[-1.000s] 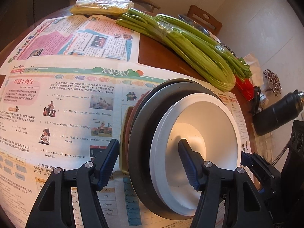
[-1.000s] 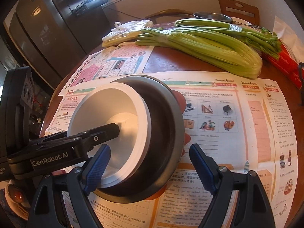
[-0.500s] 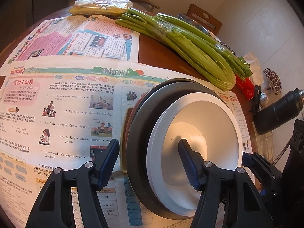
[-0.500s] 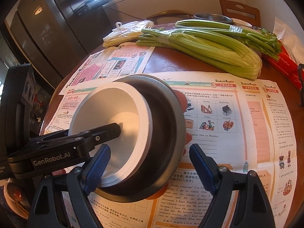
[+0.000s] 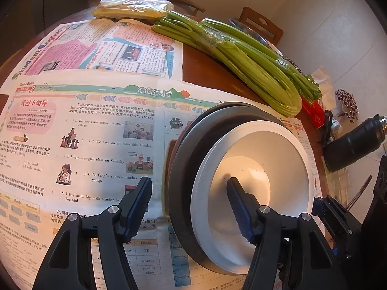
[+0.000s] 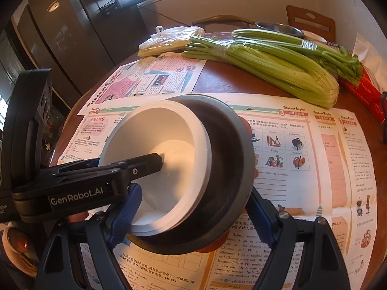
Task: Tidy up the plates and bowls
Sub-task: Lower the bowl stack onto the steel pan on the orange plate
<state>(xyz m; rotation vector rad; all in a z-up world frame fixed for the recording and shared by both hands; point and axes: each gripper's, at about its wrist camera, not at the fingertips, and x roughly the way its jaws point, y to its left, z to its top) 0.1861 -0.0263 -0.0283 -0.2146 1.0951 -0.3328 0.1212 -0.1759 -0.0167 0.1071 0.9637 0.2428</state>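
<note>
A white bowl (image 5: 266, 159) (image 6: 174, 130) nests in a dark grey bowl (image 5: 193, 149) (image 6: 225, 145), which sits on a reddish plate (image 6: 246, 125); the stack rests on newspaper. My left gripper (image 5: 189, 181) is open: one finger (image 6: 145, 164) reaches down to the white bowl's floor, and the other stands just clear of the stack's left side. From the opposite side my right gripper (image 6: 193, 191) is open and straddles the near part of the bowls. Its right fingertip sits at the dark bowl's rim, and no pad visibly presses.
Newspaper sheets (image 5: 96, 145) cover the round wooden table. At the back lie celery bundles (image 6: 278, 60), a plastic bag (image 5: 133, 4) and a metal bowl (image 6: 278, 27). A black bottle (image 5: 355, 142) and a red packet (image 6: 362, 89) sit at the right edge.
The right gripper has closed in on the stack, so its fingers now overlap the dark bowl's edges. In the left wrist view the stack sits slightly further left. Neither gripper's opening has changed.
</note>
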